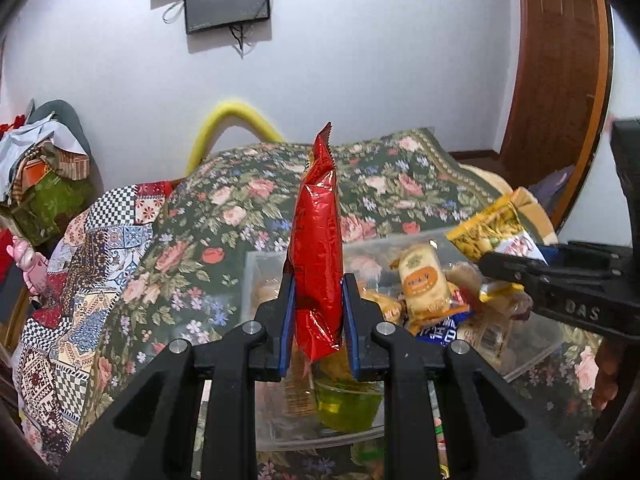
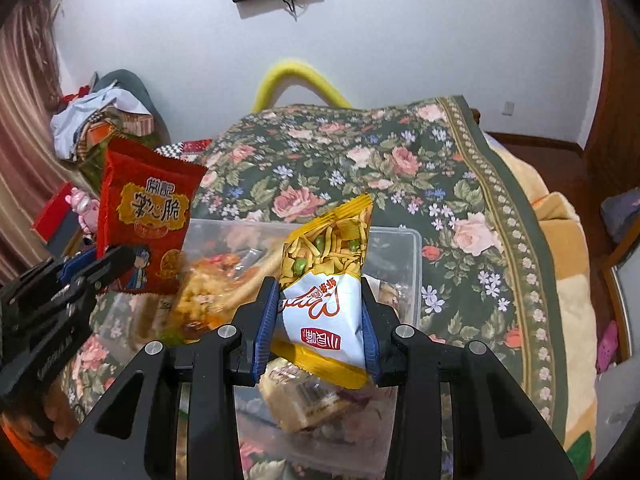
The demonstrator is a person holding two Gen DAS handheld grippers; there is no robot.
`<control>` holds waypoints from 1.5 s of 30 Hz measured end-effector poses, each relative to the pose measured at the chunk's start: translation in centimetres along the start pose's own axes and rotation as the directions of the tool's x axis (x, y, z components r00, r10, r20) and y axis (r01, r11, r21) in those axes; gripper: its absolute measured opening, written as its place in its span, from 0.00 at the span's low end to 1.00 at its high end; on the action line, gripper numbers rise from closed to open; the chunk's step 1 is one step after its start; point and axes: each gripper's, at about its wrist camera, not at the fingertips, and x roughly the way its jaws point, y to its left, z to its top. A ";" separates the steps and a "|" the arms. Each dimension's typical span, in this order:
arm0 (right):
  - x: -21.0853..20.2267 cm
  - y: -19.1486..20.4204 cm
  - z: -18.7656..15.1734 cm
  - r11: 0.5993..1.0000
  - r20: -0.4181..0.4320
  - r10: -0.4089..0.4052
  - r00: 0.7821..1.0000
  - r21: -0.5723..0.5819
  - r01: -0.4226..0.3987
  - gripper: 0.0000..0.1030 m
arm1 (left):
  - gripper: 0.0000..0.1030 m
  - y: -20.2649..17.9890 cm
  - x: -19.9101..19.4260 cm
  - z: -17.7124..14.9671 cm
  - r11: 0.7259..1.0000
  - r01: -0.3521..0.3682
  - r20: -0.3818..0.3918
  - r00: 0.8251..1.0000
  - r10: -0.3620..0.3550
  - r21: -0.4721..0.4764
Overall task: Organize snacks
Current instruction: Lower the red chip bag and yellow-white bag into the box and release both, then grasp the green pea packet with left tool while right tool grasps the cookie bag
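Both hand-held grippers grip packets, left (image 1: 318,304) red packet (image 1: 318,240), right (image 2: 320,324) yellow packet (image 2: 326,280), above clear bin (image 2: 412,256).

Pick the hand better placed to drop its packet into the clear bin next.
Right, probably. The right gripper holds the yellow packet directly over the clear bin. The left gripper holds the red packet nearer the bin's edge.

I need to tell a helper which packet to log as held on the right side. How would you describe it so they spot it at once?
Start at the flowered bedspread and find the clear plastic box on it. Above the box, the right gripper is shut on a yellow and white packet. Its picture of yellow strips and green peas sets it apart from the red packet beside it.
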 end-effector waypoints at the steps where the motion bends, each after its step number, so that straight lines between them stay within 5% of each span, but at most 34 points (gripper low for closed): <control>1: 0.3 -0.1 0.0 1.000 -0.005 -0.006 1.000 0.004 0.006 0.33 | 0.21 -0.2 0.2 -0.2 1.000 0.003 -0.005 1.000 -0.003 0.001; 7: 1.6 -0.3 -0.1 1.000 -0.031 -0.021 0.999 0.002 0.021 0.34 | 0.21 -1.2 0.8 -0.7 0.999 0.019 -0.010 1.000 -0.018 0.028; 12: 1.7 -0.1 -0.2 0.999 -0.042 -0.036 0.998 -0.013 0.035 0.36 | 0.40 -0.9 1.0 -0.9 0.997 0.081 -0.051 0.995 -0.082 -0.007; 21: -1.1 0.4 -0.6 0.999 -0.011 -0.034 0.999 -0.040 0.033 0.47 | 0.54 -0.1 -0.9 -1.2 0.987 0.143 -0.059 0.987 -0.147 -0.070; 35: -7.3 2.8 -3.5 0.998 0.035 0.058 0.998 -0.030 -0.057 0.54 | 0.63 1.3 -7.5 -3.4 0.989 0.138 -0.040 0.989 -0.140 -0.054; 45: -5.8 5.9 -7.6 0.991 -0.065 0.126 0.990 -0.042 -0.128 0.56 | 0.64 3.1 -9.1 -8.4 0.988 0.150 -0.108 0.982 -0.154 -0.045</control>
